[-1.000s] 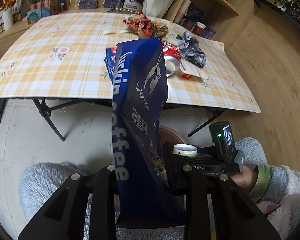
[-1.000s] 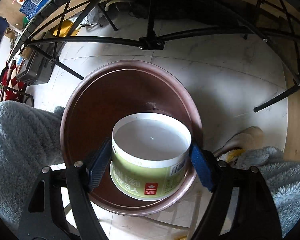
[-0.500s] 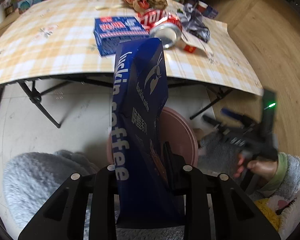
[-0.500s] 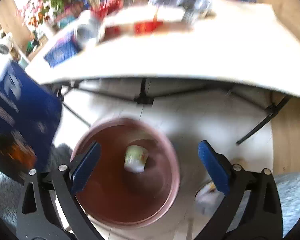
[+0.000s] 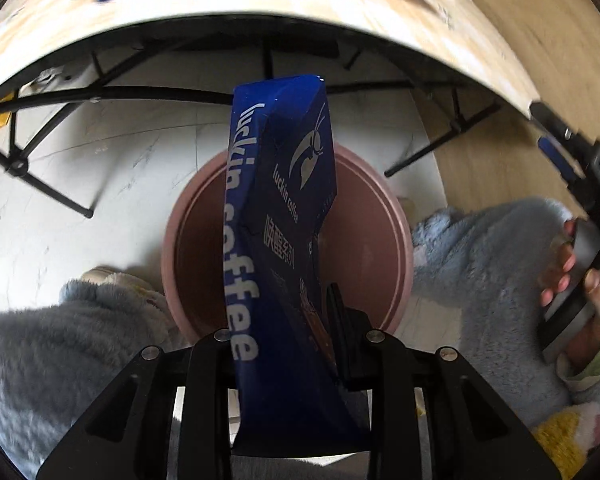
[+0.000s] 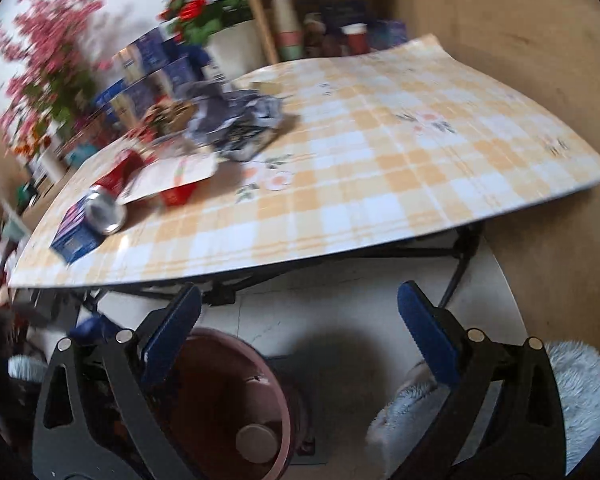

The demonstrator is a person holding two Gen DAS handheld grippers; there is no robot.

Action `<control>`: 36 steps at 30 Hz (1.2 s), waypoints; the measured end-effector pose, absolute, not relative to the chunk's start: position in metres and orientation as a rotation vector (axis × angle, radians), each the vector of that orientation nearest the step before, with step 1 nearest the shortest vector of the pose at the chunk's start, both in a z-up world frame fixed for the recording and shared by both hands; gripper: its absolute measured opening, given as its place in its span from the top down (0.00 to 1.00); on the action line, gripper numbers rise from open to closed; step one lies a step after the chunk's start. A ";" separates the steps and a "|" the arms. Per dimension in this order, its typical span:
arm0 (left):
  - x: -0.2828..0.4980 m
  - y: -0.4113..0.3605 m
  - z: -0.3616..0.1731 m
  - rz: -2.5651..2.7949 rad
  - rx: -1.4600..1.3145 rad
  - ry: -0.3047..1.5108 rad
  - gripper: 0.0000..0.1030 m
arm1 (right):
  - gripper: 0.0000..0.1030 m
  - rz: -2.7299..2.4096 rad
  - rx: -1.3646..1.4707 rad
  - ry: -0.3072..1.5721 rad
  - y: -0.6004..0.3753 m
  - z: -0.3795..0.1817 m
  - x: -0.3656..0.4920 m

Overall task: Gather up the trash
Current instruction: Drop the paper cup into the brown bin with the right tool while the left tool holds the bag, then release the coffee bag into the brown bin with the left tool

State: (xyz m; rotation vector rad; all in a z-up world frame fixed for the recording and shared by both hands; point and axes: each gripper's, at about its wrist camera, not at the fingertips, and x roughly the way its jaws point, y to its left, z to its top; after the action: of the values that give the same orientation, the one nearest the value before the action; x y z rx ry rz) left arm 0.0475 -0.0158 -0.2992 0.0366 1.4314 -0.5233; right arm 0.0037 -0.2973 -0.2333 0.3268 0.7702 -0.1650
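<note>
We look down on a pale marbled tile floor [image 5: 80, 184] that gives way to light wood flooring [image 6: 556, 128] on one side. Over it stands a folding table with a yellow-and-white checked cloth [image 6: 380, 168] on black crossed legs. At the back of the room are a wooden shelf unit [image 6: 324, 12], stacked blue boxes and a white pot of red flowers [image 6: 232, 44].

On the cloth lie a crushed red drinks can [image 6: 108, 200], a flat blue carton [image 6: 74, 236], a red-and-white torn wrapper [image 6: 172, 180] and a crumpled grey-blue foil bag [image 6: 236, 124], all close together near one edge.

Our left gripper [image 5: 284, 344] has its jaws nearly closed, clamped on a tall dark blue coffee bag with white lettering [image 5: 280, 240], which hangs directly above a round dusty-pink plastic bin [image 5: 396, 240] on the floor between fluffy grey-blue trouser legs [image 5: 480, 260].

Our right gripper [image 6: 300, 336] has its blue-padded jaws spread as wide as they go, with nothing between them. Below it, the pink bin holds a pale round container [image 6: 258, 444] at its bottom.

The bag hides much of the bin's inside in the left view. The right view is blurred, so the shelf's contents are hard to read, and the far clutter at its left edge is cut off.
</note>
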 end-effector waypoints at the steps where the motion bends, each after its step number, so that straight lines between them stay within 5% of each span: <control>1: 0.049 -0.018 -0.305 -0.520 0.056 1.437 0.74 | 0.06 -0.177 0.318 0.771 -0.294 -0.236 0.000; 21: 0.068 0.011 -0.347 -0.367 -0.119 1.589 0.69 | 0.06 -0.155 0.247 0.841 -0.275 -0.255 0.007; 31: 0.072 0.019 -0.332 -0.359 -0.209 1.494 0.34 | 0.06 -0.172 0.282 0.846 -0.281 -0.256 0.007; 36: 0.070 0.026 -0.309 -0.341 -0.239 1.384 0.25 | 0.06 -0.173 0.278 0.840 -0.281 -0.255 0.006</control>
State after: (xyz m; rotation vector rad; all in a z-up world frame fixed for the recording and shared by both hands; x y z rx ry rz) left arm 0.0700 0.0256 -0.3089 -0.2394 1.3844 -0.3411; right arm 0.0056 -0.2808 -0.2549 0.2785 0.8402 -0.1726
